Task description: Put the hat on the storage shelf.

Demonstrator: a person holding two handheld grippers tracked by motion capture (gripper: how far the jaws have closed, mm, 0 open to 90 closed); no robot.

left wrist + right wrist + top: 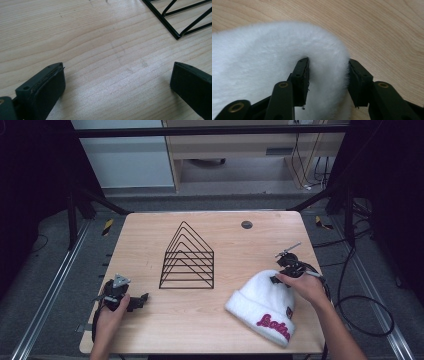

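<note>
At the near right of the light wooden table point(200, 320), we are seeing the fluffy white beanie with red lettering point(262, 307) lying flat. The right gripper point(328, 68) is pinching a fold at the beanie's far, rounded top, its jaws pressing into the fur. At the near left, the left gripper point(137, 301) is resting with jaws wide apart and nothing between them. Farther off, the black wire triangular rack point(188, 260) is standing mid-table.
</note>
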